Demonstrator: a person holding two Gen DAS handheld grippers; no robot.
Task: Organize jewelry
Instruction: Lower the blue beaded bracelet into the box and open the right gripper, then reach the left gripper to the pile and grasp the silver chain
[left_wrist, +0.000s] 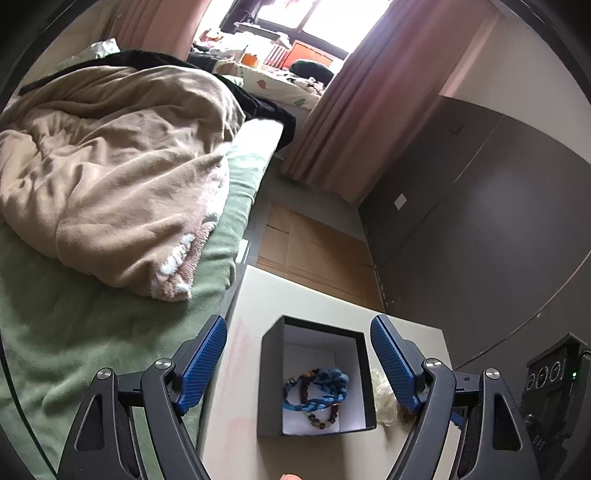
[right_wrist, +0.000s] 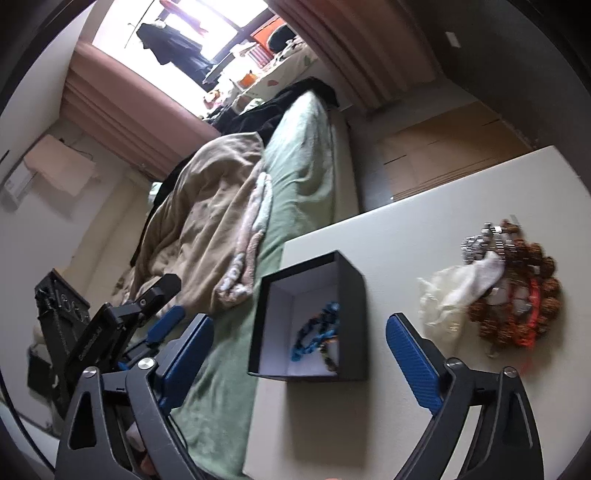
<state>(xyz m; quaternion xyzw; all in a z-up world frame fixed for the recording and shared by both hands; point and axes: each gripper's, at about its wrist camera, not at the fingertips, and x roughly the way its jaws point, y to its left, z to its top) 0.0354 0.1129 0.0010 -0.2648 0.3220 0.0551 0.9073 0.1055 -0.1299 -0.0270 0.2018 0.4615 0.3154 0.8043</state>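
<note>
Beside the bed (left_wrist: 55, 332), the white table (right_wrist: 424, 229) is holding a black box (right_wrist: 351, 295) containing two bracelets (left_wrist: 317, 391); more jewelry (right_wrist: 517, 288) is waiting at three o'clock. Both the left gripper (left_wrist: 299, 363) and right gripper (right_wrist: 299, 354) are hanging released, gripping nothing.

I see a bed (left_wrist: 92, 332) with green sheet at 9 o'clock, tan blanket (left_wrist: 110, 166) heaped on it. Bright window (left_wrist: 325, 22) at 12, pink curtains (left_wrist: 351, 110) beside. Grey wall (left_wrist: 480, 221) at 3. Wood floor (left_wrist: 317, 254) centre. White table (right_wrist: 406, 236) below.

A home bedroom: bed (left_wrist: 55, 332) with rumpled blanket (left_wrist: 110, 166), pink curtains (left_wrist: 332, 110).
</note>
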